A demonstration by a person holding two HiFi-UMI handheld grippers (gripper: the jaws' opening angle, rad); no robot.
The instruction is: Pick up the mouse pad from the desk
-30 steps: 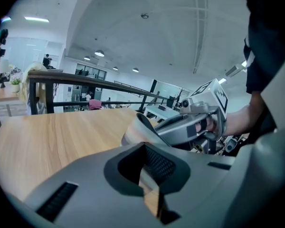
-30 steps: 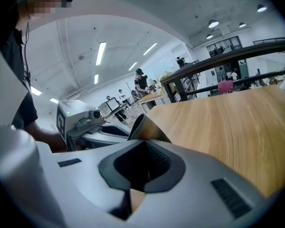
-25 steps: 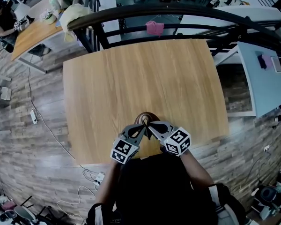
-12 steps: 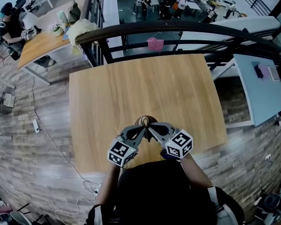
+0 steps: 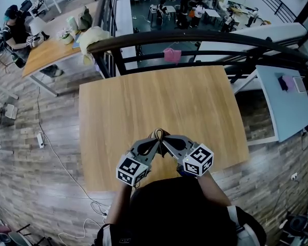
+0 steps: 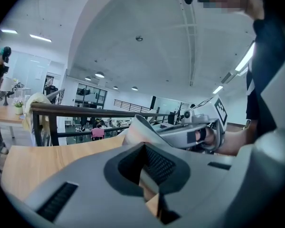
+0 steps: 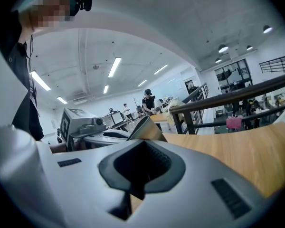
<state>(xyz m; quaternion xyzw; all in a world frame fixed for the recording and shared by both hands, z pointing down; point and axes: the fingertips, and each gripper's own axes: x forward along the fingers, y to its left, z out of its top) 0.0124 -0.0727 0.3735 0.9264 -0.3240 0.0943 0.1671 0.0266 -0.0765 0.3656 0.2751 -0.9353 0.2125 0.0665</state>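
Raised since the earlier frames, the left gripper (image 5: 155, 139) and right gripper (image 5: 164, 139) now sit closer to the head camera. The mouse pad (image 5: 159, 133) has come up with them, and its brown face, broader before, has narrowed to a slim upright fold.

Largest in the scene is a bare wooden desk (image 5: 159, 96), seen from steeply above. A dark railing (image 5: 195, 37) runs along its far edge, with an open office floor beyond.

The person stands at the desk's near edge, and both forearms reach forward from the bottom of the head view. The arms converge in a V, so the two grippers meet tip to tip over the near part of the desk. Each points away from the body and slightly downward, with its marker cube toward the outside.

Both claws are fully closed, each pinching the mouse pad. Each gripper view shows the thin sheet rising from the clamped jaws as a pale curved flap, with the other gripper just beside it.

The pad is held between the two tips and looks to be clear of the desk, though its lower edge is hidden behind the grippers. Two pinches side by side probably buckle the soft sheet into this fold, since a thin flat pad offers little else to grip. By that reading, the pickup looks nearly done.
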